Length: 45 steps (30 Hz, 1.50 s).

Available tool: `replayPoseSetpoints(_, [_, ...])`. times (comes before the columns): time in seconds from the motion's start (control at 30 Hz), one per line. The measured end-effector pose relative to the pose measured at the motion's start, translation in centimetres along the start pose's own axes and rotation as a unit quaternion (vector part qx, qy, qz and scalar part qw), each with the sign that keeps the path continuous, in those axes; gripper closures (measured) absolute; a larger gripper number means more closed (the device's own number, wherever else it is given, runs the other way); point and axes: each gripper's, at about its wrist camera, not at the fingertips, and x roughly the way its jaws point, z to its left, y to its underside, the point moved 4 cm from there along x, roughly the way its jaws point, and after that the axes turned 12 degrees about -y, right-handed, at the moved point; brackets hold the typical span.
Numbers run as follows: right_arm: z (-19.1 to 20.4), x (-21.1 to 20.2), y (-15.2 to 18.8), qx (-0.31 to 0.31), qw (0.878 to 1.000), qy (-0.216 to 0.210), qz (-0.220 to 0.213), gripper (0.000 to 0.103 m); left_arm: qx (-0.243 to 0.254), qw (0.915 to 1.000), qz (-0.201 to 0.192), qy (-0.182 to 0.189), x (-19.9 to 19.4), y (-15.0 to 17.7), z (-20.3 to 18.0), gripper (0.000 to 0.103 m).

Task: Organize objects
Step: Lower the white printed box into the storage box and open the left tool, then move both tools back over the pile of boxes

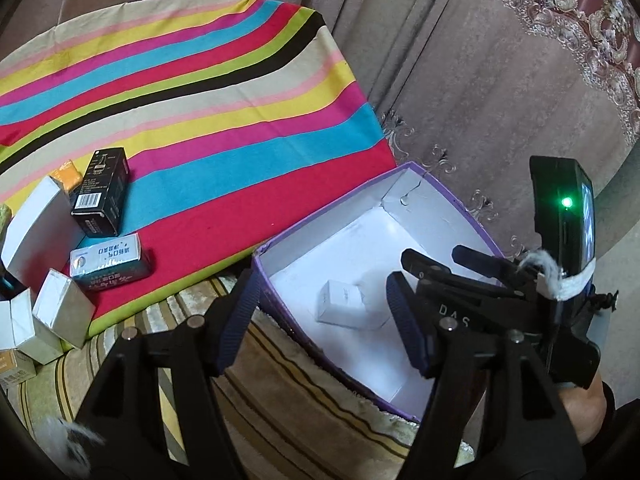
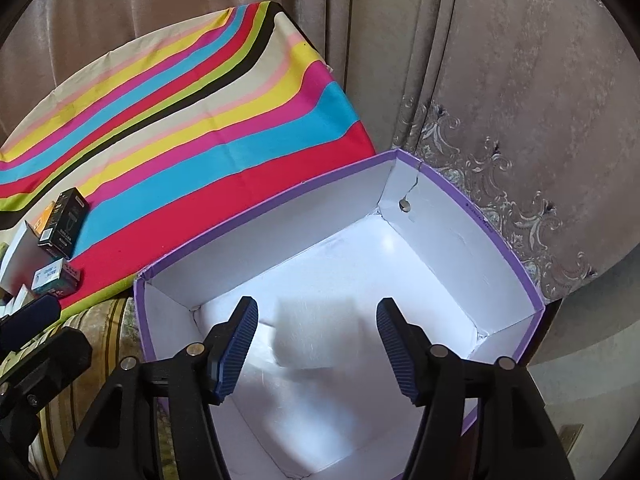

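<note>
A purple cardboard box [image 1: 332,232] with a white inside stands open below both grippers. A small white box [image 1: 340,304] lies on its floor. My left gripper [image 1: 320,320] hangs over the near-left rim, open, with the white box seen in the gap below its fingers, untouched. My right gripper [image 2: 316,336] is over the same purple box [image 2: 280,248], also open. A blurred white box [image 2: 312,332] shows between its pads without touching them. I cannot tell whether it is the same small box. The right gripper [image 1: 436,256] also appears in the left wrist view at the box's right side.
A bright striped cloth [image 1: 208,120] covers the surface to the left. On its near-left part stand a black box [image 1: 102,196], a blue-and-white box [image 1: 110,264], an orange box [image 1: 66,174] and several silver-white boxes [image 1: 40,232]. Beige curtains [image 1: 460,80] hang behind.
</note>
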Motion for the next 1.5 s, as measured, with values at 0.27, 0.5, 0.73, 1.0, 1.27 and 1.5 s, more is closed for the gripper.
replayPoseSetpoints(0.27, [0.6,0.0,0.1,-0.004,1.0,0.002,0.001,0.037,-0.013,0.9999,-0.008,-0.006,-0.5,0.0,1.2,0.034])
replayPoseSetpoints(0.5, [1.6,0.0,0.2,-0.019,1.0,0.009,0.003,0.037,-0.036,0.999,-0.019,-0.019,-1.6,0.4,3.5,0.034])
replayPoseSetpoints(0.73, [3.4,0.1,0.2,-0.04,0.999,0.007,0.009,0.037,-0.071,0.9956,-0.037,-0.048,-3.4,1.0,7.1,0.034])
replayPoseSetpoints(1.0, [6.8,0.4,0.7,-0.069,0.997,-0.011,0.018,0.037,-0.113,0.9856,-0.031,-0.122,-4.7,2.4,12.1,0.033])
replayPoseSetpoints(1.27, [11.7,0.9,1.7,-0.106,0.992,-0.053,0.031,0.037,-0.155,0.9627,-0.014,-0.222,-6.1,4.6,17.5,0.032])
replayPoseSetpoints(1.5, [15.7,1.0,2.3,-0.138,0.987,-0.079,0.037,0.037,-0.18,0.943,-0.01,-0.28,-7.5,6.2,21.5,0.031])
